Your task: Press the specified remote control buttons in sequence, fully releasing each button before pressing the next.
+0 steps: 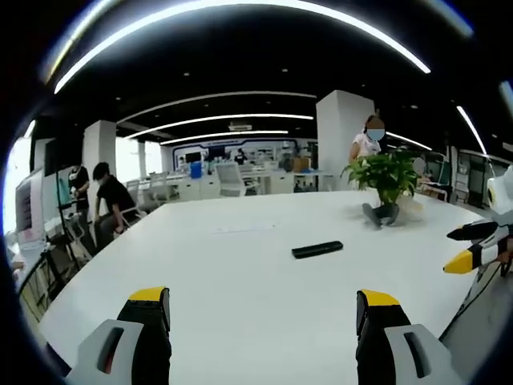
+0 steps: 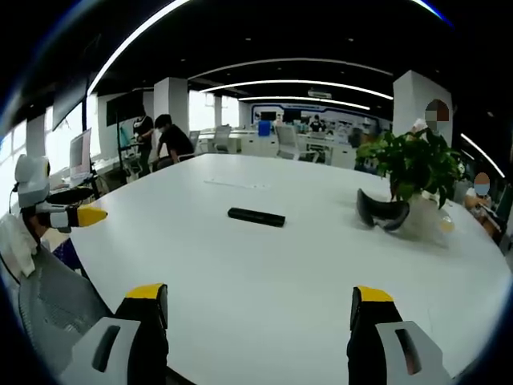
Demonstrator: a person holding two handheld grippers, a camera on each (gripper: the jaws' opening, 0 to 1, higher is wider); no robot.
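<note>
Large white table [image 1: 240, 265] in an open office; people stand at desks far left, curved strip lights overhead. Black remote control [image 1: 317, 249] lies flat mid-table, well apart from both grippers. Potted plant [image 1: 388, 178] far right, a dark object at its base. Left gripper [image 1: 263, 309] jaws wide, empty. Right gripper [image 2: 258, 309] jaws wide, empty.

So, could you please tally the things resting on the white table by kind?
Remote control: 1
Potted plant: 1
Dark goggle-like headset beside the plant: 1
Sheet of paper: 1
Total: 4 things on the white table.
</note>
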